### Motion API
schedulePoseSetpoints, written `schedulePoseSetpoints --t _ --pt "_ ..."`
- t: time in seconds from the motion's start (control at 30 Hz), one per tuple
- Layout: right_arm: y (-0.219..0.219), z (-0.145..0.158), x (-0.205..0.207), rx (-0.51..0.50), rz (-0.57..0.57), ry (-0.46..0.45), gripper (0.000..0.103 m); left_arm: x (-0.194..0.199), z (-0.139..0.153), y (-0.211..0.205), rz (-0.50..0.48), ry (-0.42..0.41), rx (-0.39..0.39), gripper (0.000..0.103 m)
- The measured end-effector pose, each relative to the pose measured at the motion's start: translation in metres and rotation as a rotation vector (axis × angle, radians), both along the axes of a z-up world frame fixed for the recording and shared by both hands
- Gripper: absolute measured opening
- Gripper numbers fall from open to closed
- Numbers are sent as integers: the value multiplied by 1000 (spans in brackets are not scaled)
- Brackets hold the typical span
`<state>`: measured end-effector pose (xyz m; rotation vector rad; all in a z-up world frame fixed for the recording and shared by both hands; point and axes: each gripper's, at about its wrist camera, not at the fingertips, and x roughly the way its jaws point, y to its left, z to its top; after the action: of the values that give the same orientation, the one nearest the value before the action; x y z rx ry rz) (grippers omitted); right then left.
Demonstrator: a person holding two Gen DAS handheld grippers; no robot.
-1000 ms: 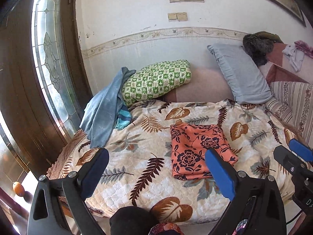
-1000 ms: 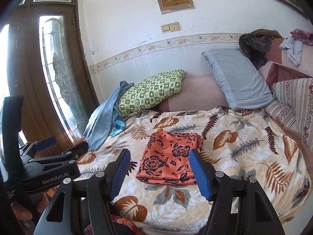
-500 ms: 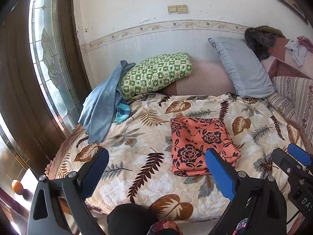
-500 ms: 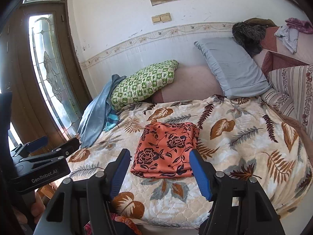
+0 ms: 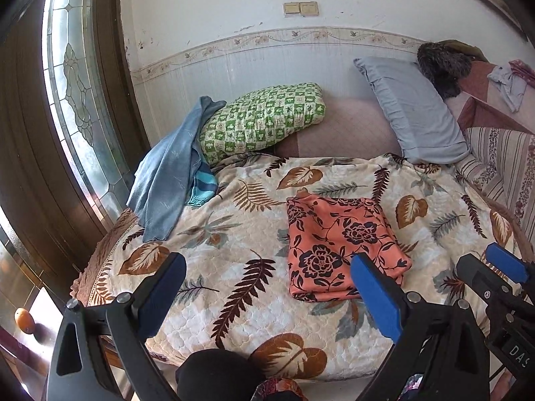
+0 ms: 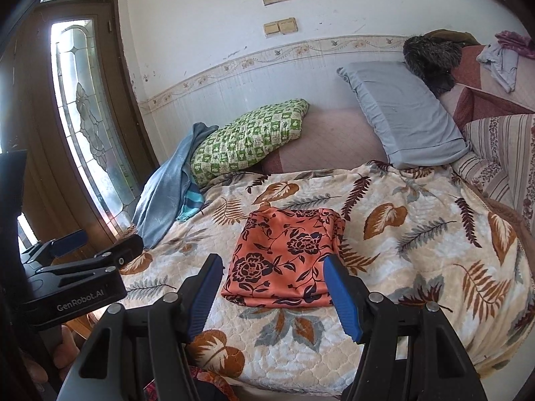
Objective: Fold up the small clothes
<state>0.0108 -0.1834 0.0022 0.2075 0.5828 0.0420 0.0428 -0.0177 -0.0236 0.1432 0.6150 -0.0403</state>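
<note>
An orange garment with dark flowers (image 5: 337,244) lies folded into a flat rectangle on the leaf-patterned bedspread (image 5: 234,254); it also shows in the right wrist view (image 6: 284,257). My left gripper (image 5: 267,287) is open and empty, held above the near edge of the bed, left of the garment. My right gripper (image 6: 272,287) is open and empty, hovering just short of the garment's near edge. Each gripper shows at the side of the other's view: the right gripper (image 5: 495,274), the left gripper (image 6: 90,244).
A blue cloth (image 5: 167,173) hangs at the bed's left corner beside a green checked pillow (image 5: 260,120). A grey pillow (image 5: 411,110) leans at the back right. A wooden door with a glass panel (image 5: 73,100) stands at the left. Striped cushions (image 5: 501,167) lie on the right.
Both grippers have tilted downward a little toward the bed, so the scene sits higher in each view. The folded garment has not moved. Both grippers stay open.
</note>
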Motion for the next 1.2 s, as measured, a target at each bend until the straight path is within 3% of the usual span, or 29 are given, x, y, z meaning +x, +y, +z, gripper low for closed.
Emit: schedulePoseSetpoints --t 0.6,1.2 --pt "6 -1 9 6 30 -21 66 6 -5 -3 -44 38 -2 99" --pt "3 22 11 9 17 -89 66 -8 25 12 -29 -65 -18 99"
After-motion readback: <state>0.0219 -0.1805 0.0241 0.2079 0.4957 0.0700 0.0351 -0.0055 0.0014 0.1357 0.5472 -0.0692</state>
